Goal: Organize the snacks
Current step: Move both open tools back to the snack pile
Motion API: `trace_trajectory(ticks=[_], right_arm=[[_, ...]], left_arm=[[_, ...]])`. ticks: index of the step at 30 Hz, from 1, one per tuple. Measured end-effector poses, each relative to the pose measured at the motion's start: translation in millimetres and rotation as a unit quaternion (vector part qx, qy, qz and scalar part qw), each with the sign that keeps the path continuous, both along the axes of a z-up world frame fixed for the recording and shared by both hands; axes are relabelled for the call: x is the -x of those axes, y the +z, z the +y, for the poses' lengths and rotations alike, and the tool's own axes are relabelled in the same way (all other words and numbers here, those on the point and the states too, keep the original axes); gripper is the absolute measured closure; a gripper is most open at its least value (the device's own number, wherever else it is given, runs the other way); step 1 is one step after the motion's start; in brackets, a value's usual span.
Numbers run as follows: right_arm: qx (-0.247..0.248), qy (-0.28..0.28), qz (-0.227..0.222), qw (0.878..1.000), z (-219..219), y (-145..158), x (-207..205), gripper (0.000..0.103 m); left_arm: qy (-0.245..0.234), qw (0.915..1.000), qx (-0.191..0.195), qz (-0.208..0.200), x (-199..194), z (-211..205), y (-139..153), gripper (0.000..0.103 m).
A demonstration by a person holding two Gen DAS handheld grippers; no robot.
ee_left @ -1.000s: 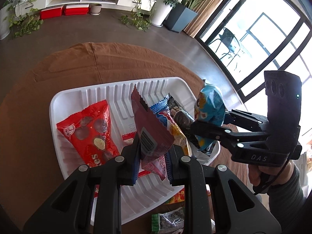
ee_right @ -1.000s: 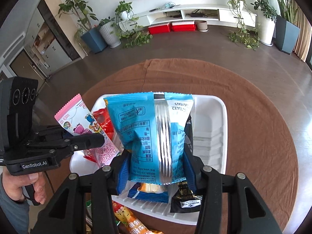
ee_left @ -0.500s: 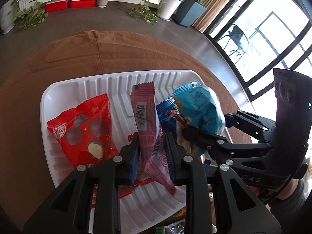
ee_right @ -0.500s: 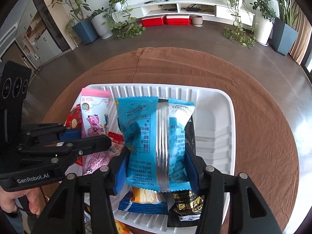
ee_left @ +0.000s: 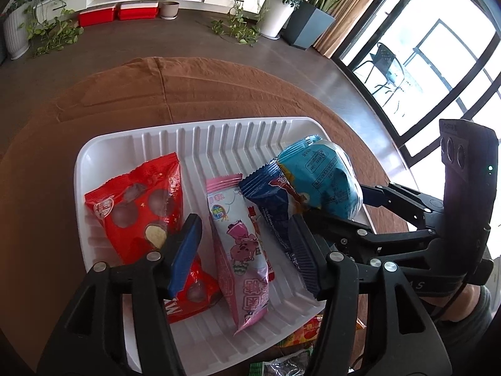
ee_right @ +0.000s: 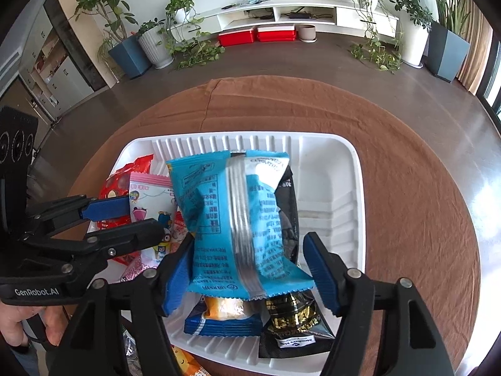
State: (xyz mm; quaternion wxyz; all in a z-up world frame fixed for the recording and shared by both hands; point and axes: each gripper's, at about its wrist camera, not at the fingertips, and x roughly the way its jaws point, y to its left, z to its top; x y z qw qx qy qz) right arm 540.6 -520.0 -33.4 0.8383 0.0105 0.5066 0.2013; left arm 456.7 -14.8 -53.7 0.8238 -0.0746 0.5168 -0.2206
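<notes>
Over the white tray (ee_right: 353,169), I'm spreading both claws: left claw (ee_left: 247,250) above the pink packet (ee_left: 241,250), right claw (ee_right: 250,269) straddling the light, crinkly, puffy blue bag (ee_right: 238,219); I'd pinch its seam.

Black packet (ee_right: 289,329) and dark-blue packet (ee_right: 224,322), perhaps half-hidden beneath light-blue bag (ee_right: 238,219)

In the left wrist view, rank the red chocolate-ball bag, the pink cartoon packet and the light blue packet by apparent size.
1. Red chocolate-ball bag, partly behind a finger.
2. Pink cartoon packet, close behind; too near to call firmly.
3. Light blue packet, clearly smallest, though seen end-on.
</notes>
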Motion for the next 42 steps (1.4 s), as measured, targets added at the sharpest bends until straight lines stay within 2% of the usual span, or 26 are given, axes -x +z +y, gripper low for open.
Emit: trace_trajectory(ticks=[2,4,7,8,14,18,23,25,27,33,38,42], right_arm=[[-0.002,-0.001,-0.002,1.0,-3,1,1,0.03],[-0.006,-0.006,-0.005,1.0,-6,4,5,0.028],[-0.017,-0.012,-0.015,1.0,-13,11,11,0.025],[-0.02,-0.015,-0.023,0.999,-17,15,15,0.024],[-0.04,-0.033,-0.027,0.998,-30,30,41,0.02],[-0.064,-0.045,-0.041,0.996,-44,38,73,0.01],[-0.095,-0.064,-0.04,0.993,-61,36,129,0.008],[-0.1,-0.078,-0.04,0.991,-67,30,155,0.006],[-0.115,-0.082,-0.032,0.989,-70,23,177,0.005],[-0.142,-0.1,0.009,0.985,-65,-3,234,0.005],[-0.143,-0.09,0.016,0.985,-50,-9,259,0.007],[-0.148,-0.081,0.029,0.985,-39,-13,269,0.011]], left_arm=[[0.001,1.0,0.001,-0.005,6,3,3,0.04],[0.005,0.9998,-0.006,-0.016,13,5,9,0.022],[0.004,0.9994,-0.007,-0.032,27,7,20,0.008],[0.007,0.9993,-0.008,-0.036,32,8,24,0.006],[0.018,0.9981,0.002,-0.059,74,23,49,0.001],[0.022,0.996,0.023,-0.083,112,38,61,0.001],[0.019,0.9909,-0.01,-0.133,178,52,70,0.0],[0.017,0.9884,-0.026,-0.149,208,56,67,0.0],[0.014,0.9884,-0.02,-0.15,233,59,58,0.0],[-0.022,0.9918,0.004,-0.126,290,45,27,0.0],[-0.043,0.9929,-0.024,-0.108,301,26,6,0.0],[-0.049,0.9924,-0.023,-0.111,302,27,4,0.0]])
